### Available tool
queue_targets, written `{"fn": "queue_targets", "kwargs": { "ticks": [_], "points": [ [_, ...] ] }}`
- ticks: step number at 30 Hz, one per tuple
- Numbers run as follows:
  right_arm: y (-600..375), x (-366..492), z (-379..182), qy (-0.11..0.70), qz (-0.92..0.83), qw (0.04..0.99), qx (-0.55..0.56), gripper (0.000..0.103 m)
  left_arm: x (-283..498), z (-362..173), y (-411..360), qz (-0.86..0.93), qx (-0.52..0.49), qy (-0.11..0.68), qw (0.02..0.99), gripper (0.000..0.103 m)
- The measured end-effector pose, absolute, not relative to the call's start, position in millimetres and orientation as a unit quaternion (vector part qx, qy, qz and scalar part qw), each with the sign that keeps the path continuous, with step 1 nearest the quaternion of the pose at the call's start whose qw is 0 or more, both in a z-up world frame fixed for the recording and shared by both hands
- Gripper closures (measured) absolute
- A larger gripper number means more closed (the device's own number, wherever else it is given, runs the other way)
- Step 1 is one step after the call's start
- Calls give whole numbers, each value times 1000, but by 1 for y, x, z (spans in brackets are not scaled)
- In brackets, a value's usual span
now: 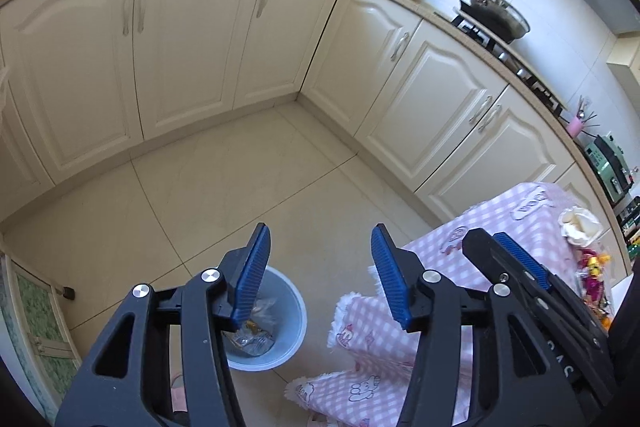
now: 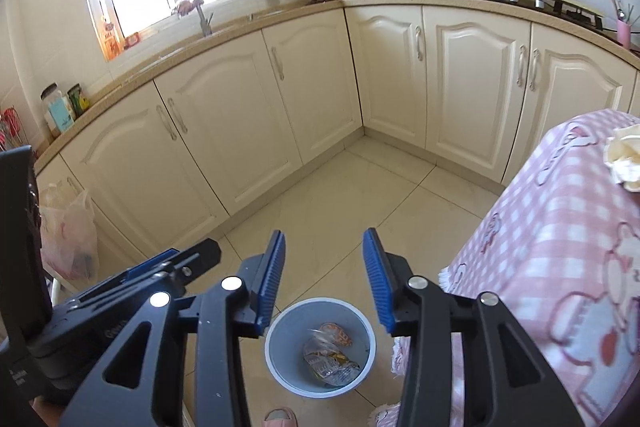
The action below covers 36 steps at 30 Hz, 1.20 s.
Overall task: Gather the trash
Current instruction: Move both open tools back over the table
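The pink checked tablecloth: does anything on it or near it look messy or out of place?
Yes. A crumpled white paper wad still lies on the tablecloth, with colourful wrappers beside it. The bin on the floor below already holds some wrappers. Nothing looks spilled.

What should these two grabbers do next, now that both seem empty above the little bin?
Probably swing the right gripper toward the pink checked tablecloth for the crumpled white paper. Both it and the left gripper stand open with nothing between the fingers, the blue bin on the floor already holds wrappers, and the paper and some colourful wrappers still lie on the cloth.
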State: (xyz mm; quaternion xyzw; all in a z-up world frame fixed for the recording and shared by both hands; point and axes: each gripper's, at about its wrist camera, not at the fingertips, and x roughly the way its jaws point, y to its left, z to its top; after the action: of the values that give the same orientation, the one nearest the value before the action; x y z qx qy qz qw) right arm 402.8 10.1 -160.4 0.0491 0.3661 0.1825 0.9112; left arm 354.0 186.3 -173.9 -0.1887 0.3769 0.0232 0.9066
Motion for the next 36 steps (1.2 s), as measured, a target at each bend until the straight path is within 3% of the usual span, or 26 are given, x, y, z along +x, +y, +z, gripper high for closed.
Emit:
{"fn": "queue_targets", "kwargs": {
  "ticks": [8,18,27,36],
  "points": [
    [-25,369,-120,334,169,925,66,59,324,-124,154,3,-164,344,925,47],
    [-136,305,-78,283,83,952,76,52,286,-86,68,-78,-116,321,937,44],
    [-225,274,-110,331,-9,938,98,51,271,-99,-12,-140,-63,352,923,44],
    [-243,301,-144,401,1,910,109,51,276,-111,-39,-149,-27,375,915,43]
  ]
}}
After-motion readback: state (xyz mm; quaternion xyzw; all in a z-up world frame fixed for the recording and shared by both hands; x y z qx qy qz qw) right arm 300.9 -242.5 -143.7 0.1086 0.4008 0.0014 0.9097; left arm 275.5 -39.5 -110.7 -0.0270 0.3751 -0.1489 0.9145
